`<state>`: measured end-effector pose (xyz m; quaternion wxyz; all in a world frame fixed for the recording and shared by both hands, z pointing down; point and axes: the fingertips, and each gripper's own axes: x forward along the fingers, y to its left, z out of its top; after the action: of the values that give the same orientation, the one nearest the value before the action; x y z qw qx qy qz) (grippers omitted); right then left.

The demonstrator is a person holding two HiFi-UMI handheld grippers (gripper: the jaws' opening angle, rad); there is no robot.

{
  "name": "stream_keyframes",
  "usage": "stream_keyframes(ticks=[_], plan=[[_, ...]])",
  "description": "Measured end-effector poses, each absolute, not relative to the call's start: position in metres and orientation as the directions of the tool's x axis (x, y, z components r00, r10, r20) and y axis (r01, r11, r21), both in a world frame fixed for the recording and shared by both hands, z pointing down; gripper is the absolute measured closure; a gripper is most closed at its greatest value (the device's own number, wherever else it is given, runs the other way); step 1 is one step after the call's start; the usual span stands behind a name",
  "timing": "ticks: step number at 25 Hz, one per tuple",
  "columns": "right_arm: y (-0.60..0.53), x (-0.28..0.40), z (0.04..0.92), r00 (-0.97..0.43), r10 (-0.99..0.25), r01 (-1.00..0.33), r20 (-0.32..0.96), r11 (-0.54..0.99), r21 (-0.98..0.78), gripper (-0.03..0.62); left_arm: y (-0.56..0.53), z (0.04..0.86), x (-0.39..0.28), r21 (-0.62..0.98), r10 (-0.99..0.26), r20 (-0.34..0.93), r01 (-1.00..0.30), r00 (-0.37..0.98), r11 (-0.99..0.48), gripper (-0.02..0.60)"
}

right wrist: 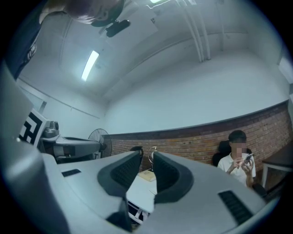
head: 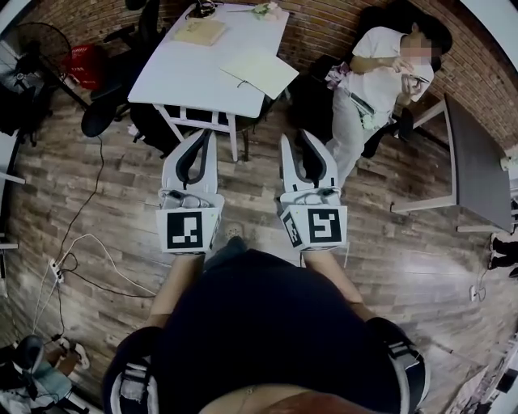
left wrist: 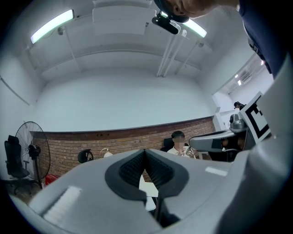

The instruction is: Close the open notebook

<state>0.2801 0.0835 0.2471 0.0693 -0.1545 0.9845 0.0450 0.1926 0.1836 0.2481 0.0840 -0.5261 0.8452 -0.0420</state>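
The left claw point(head: 209, 134) is pressed together: in the left gripper view its ribbed black pads meet at the tips point(left wrist: 145, 153) with nothing caught in them. The right claw point(head: 297, 139) stands spread by a narrow gap, and in the right gripper view point(right wrist: 147, 155) only the distant room shows through that gap, so it holds nothing. Both are held side by side, near one another and roughly level, out in front of the person's dark-clothed body. Each carries its marker cube at the rear.

Both claws are in the air above a wooden floor point(head: 105, 202), and they point toward a white surface point(head: 182, 73) that stands well apart from them. The notebook point(head: 259, 71), pale and lying flat, sits at the near right corner of that surface, untouched by either claw. A tan book point(head: 200, 31) lies nearer the far edge. Beyond it is a small greenish item point(head: 263, 10), too small to identify.

To the right of the surface a seated person point(head: 372, 81) in a white top holds something small in both hands, against a brick wall point(head: 324, 28). A dark table point(head: 477, 162) stands further right. On the left are a black office chair point(head: 105, 105), a red object point(head: 81, 65) and a standing fan point(head: 36, 40). Cables point(head: 81, 251) trail across the floor at the lower left.
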Motion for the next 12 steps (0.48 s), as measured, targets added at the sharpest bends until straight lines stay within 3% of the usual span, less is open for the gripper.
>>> stream_keyframes(ticks=[12], plan=[[0.064, 0.215, 0.258, -0.922, -0.362, -0.373, -0.141, 0.925, 0.065, 0.52, 0.163, 0.266, 0.128, -0.146, -0.929, -0.076, -0.918, -0.361, 0.368, 0.575]])
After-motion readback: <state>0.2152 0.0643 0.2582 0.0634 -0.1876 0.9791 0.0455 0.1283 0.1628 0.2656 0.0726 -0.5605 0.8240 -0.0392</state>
